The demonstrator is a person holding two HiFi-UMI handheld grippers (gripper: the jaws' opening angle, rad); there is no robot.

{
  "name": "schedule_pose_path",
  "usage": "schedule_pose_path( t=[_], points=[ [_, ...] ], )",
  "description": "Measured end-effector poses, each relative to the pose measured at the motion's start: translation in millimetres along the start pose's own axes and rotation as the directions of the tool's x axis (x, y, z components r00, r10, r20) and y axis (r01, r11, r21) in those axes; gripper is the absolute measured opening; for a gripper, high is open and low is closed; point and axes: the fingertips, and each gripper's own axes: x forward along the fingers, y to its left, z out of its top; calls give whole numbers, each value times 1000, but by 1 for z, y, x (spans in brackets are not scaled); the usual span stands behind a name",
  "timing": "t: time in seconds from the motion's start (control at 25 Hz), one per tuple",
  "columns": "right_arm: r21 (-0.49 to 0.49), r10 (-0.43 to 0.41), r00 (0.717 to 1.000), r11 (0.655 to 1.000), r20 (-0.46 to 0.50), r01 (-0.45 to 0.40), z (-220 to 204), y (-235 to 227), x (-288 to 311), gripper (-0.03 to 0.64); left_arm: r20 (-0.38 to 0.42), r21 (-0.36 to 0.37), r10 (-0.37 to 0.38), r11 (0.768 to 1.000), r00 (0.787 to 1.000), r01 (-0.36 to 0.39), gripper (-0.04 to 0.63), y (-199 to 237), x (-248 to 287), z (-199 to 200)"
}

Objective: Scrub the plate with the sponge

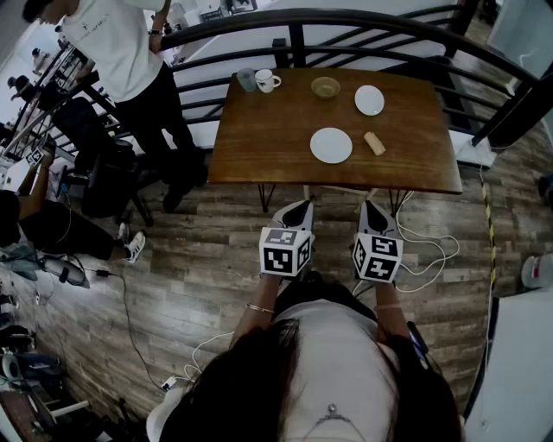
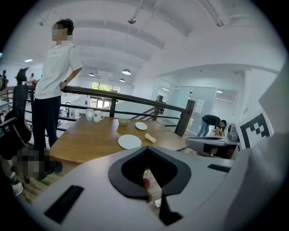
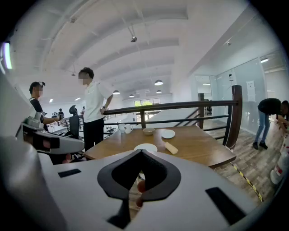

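A round white plate (image 1: 331, 145) lies on the wooden table (image 1: 259, 147), with a tan sponge (image 1: 374, 143) just to its right. Both grippers hang over the floor short of the table's near edge, side by side and aimed at it. My left gripper (image 1: 296, 210) and my right gripper (image 1: 373, 211) are shut, and neither holds anything. In the left gripper view the plate (image 2: 130, 141) and sponge (image 2: 150, 138) lie beyond the closed jaws. The right gripper view shows the same plate (image 3: 145, 147) and sponge (image 3: 171, 147) ahead.
A second white plate (image 1: 369, 100), a small bowl (image 1: 326, 87), a white mug (image 1: 266, 81) and a cup (image 1: 247, 79) stand at the table's far side. A curved black railing (image 1: 346, 19) runs behind. A person (image 1: 130, 52) stands at the left; white cables (image 1: 428, 250) lie on the floor.
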Motion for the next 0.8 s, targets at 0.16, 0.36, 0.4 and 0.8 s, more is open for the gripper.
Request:
schedule_pose_path(
  t=[0.16,0.36,0.4,0.8],
  points=[
    [1,-7,1000,1000,3,7,5,7,7,34,4,-1,-18,1000,1000,18,9,10,4,5],
    [12,-26,1000,1000,5,26,2,8,14,34,0,6,-39,999,999,39,9,18,13,5],
    [15,-30,1000,999,3,30,1,8,15,34,-3,6,-43,999,999,43,9,19,15,5],
    [34,-16,1000,999,-14,16,7,-6,36,34,-20,-5,-76,997,997,76,9,20,39,12]
  ],
)
